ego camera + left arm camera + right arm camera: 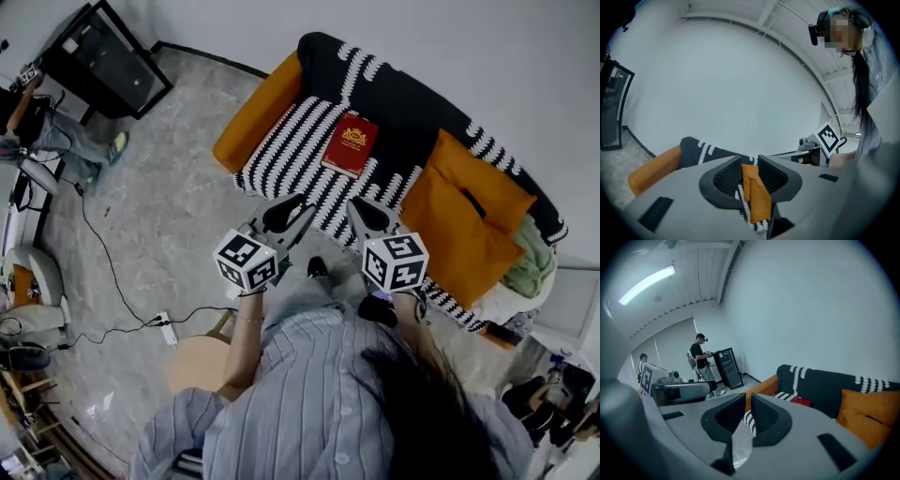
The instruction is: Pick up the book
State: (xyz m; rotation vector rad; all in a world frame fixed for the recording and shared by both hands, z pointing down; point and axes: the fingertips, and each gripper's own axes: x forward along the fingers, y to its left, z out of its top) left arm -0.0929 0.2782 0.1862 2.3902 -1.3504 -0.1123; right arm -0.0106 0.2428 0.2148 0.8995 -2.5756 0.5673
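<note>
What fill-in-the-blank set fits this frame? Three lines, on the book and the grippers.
1. The book lying on the sofa has a ____ cover.
2. The jaws of the left gripper and the right gripper are both ____ (open/shut).
3. The book is held by ____ gripper (left/right/neither).
Missing words: red; shut; neither.

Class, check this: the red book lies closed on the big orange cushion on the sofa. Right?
No. The red book lies closed on the striped sofa cover, apart from the orange cushion; the head view shows it.
</note>
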